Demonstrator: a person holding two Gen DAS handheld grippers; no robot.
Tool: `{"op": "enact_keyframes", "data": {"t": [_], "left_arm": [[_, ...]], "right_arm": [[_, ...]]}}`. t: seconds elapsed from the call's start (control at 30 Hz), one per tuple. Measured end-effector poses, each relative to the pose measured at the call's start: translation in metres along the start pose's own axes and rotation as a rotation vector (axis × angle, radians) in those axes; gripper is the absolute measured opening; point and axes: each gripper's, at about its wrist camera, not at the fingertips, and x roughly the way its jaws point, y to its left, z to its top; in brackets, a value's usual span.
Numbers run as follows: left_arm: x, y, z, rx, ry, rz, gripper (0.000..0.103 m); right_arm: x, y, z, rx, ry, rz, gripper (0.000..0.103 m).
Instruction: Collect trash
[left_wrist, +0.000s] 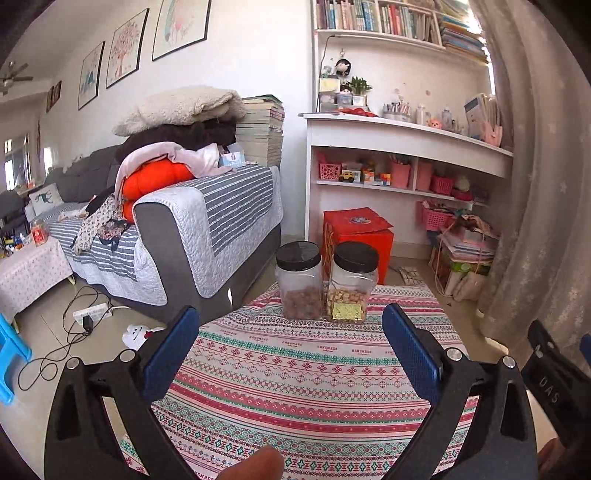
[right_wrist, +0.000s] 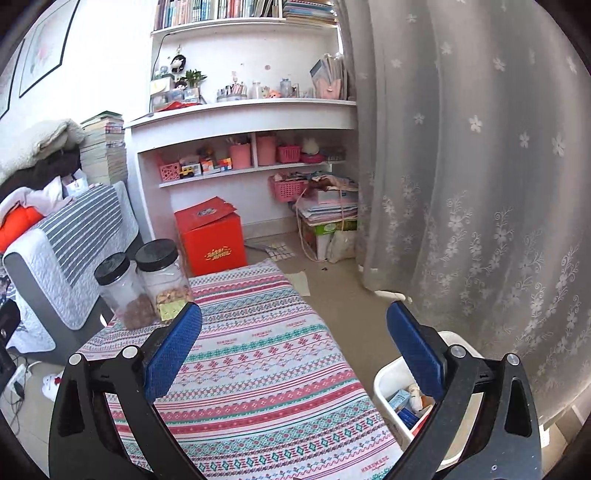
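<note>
The trash already gathered lies in a white bin (right_wrist: 384, 384) on the floor at the near right of the tabletop (right_wrist: 258, 369), just beside its right edge: small boxes and wrappers show inside it, partly hidden behind the right tool (right_wrist: 294, 332). No loose scrap shows on the patterned cloth itself, so the tabletop part of the job looks close to finished. What may still count as trash sits on the floor beyond the far edge: a pale sheet (right_wrist: 300, 282) and a small gridded paper (right_wrist: 279, 253) near the red box (right_wrist: 210, 236).

Both tools stand wide apart with nothing between their blue pads; the left tool (left_wrist: 290, 334) points across the cloth toward two clear jars with black lids, the left jar (left_wrist: 299, 280) and the right jar (left_wrist: 352, 284), which stand touching at the far end.

The risks, as I judge them: the jars hold snacks and are not trash, yet they are the nearest things ahead of the left tool, so a low sweep forward could knock them off the far edge. The bin sits right under the right tool's outer finger, and a careless swing could tip it and spill what was collected. The floor papers lie flat and thin, so the pads may slide over them rather than pinch
</note>
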Motion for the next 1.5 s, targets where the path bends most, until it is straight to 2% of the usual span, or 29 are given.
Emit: {"op": "enact_keyframes", "data": {"t": [0.1,0.2,0.33,0.43,0.87,1.5], "left_arm": [[0.002,0.015,-0.001,-0.048,0.006,0.005,0.096],[0.010,0.027,-0.003,-0.090,0.064,-0.026,0.096],[0.017,0.027,-0.007,-0.045,0.108,0.001,0.096],[0.017,0.026,-0.010,-0.050,0.126,-0.014,0.096],[0.012,0.016,-0.009,-0.012,0.137,-0.042,0.096],[0.016,0.016,-0.013,0.008,0.151,-0.007,0.096]], "right_arm": [[0.000,0.011,-0.005,-0.014,0.015,0.014,0.096],[-0.002,0.020,-0.010,-0.032,0.021,0.032,0.096],[-0.003,0.025,-0.012,-0.039,0.029,0.046,0.096],[-0.003,0.024,-0.013,-0.023,0.044,0.070,0.096],[-0.010,0.022,-0.012,-0.020,0.013,0.096,0.096],[-0.010,0.024,-0.012,-0.024,0.014,0.094,0.096]]}}
